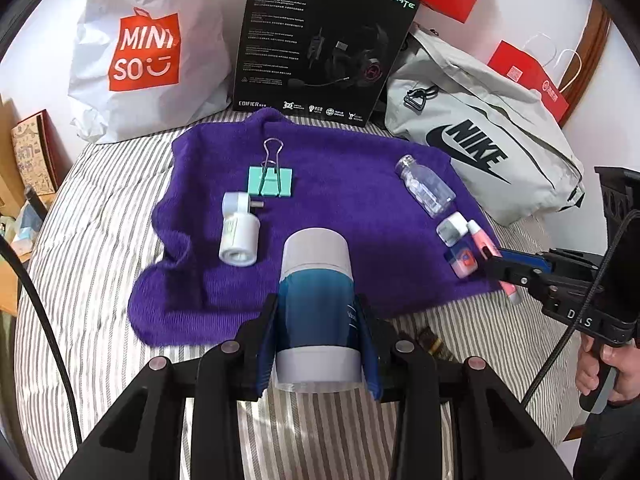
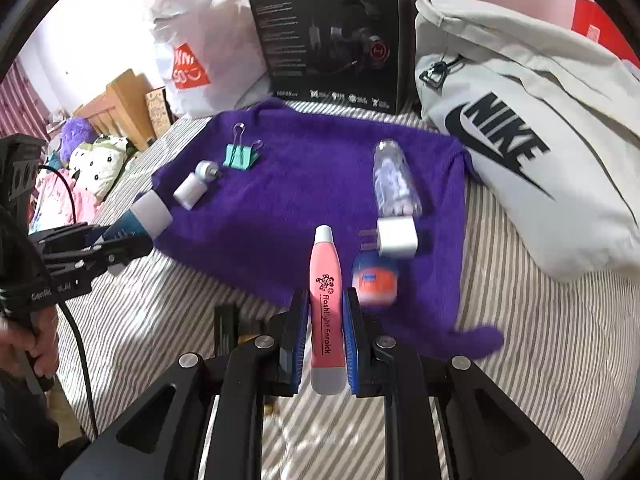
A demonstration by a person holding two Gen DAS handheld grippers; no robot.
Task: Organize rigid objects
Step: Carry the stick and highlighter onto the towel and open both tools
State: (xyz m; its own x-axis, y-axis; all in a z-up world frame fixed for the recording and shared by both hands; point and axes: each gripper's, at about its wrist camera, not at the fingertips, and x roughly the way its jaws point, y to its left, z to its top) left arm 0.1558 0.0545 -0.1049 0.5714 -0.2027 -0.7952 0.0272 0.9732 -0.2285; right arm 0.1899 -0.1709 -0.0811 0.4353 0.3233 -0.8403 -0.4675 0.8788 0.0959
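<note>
A blue-and-white cylindrical container is being gripped between the blue pads of the left tongs, which are closed against its sides; it is being held above the near edge of a purple towel, its white cap pointing forward. A pink flashlight pen is being clamped by the right tongs, whose jaws are narrowed tightly onto its body; it is being held over the near edge of the same towel, just left of a small jar with a blue lid.

The other items are being left lying on the towel. A white plug adapter is sitting just beyond the jar, and a clear plastic bottle is lying on its side just beyond that. On the towel's left part, a white cylindrical plug device is lying near a mint-green binder clip, with its wire handles raised.

The towel is being carried by a bed with a grey-and-white striped cover. Behind the towel, a white Miniso bag, a black headset box and a grey Nike bag are being propped along the back. Red paper bags are standing further behind, near the wall.
</note>
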